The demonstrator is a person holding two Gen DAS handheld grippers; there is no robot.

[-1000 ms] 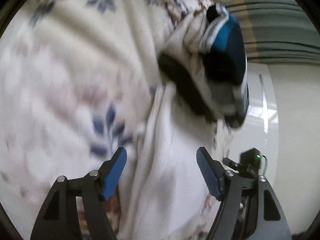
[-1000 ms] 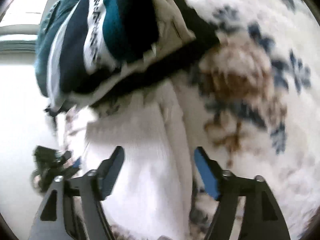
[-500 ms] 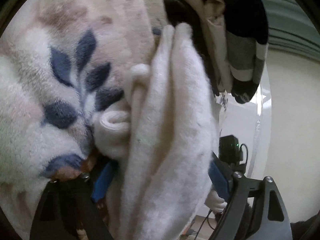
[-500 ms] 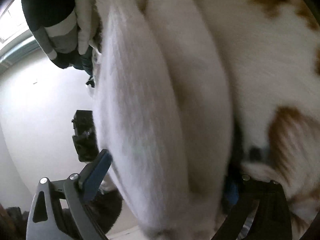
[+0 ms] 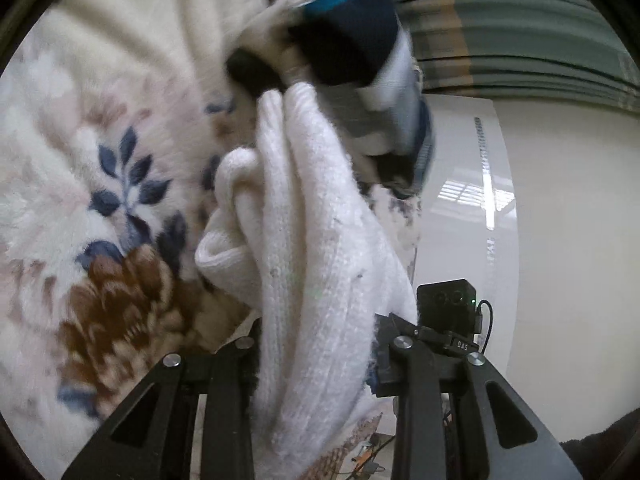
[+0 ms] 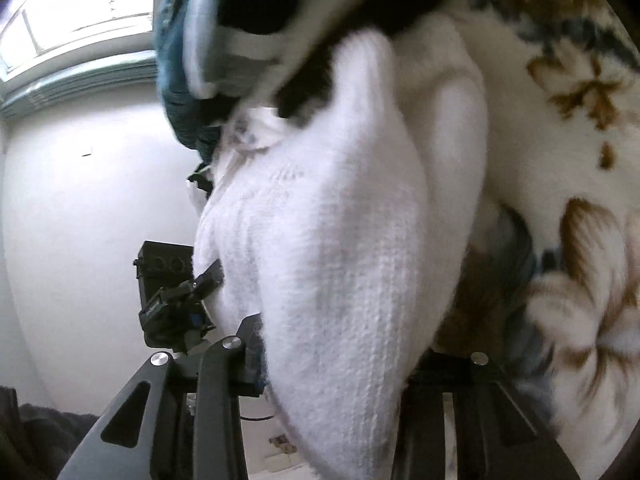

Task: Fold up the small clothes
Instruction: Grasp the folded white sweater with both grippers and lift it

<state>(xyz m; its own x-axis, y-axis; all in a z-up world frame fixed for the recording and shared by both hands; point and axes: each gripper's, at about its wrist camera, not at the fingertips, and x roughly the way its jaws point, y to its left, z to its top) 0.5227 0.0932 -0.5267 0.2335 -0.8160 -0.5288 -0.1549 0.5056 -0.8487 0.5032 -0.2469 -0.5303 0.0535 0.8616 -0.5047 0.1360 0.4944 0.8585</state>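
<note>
A white knit garment (image 5: 316, 264) fills the middle of both views, bunched in thick folds. My left gripper (image 5: 316, 360) is shut on its near end; the cloth hides the fingertips. My right gripper (image 6: 336, 356) is shut on the same white garment (image 6: 340, 264), its fingertips also hidden by cloth. The garment lies against a floral fleece blanket (image 5: 100, 168), which also shows in the right wrist view (image 6: 568, 160). A pile of dark blue, teal and white striped clothes (image 5: 360, 60) sits just beyond the garment; it also shows in the right wrist view (image 6: 224, 40).
A white wall (image 5: 560, 220) and green curtains (image 5: 520, 40) lie to the right in the left wrist view. The other gripper's black camera box (image 5: 446, 304) is close by; the right wrist view shows its counterpart (image 6: 164, 276). A window (image 6: 72, 8) is at upper left.
Both grippers were open around the white garment a second ago; they have closed on it. The garment has been drawn away from the blanket, and the striped pile looks blurred.
</note>
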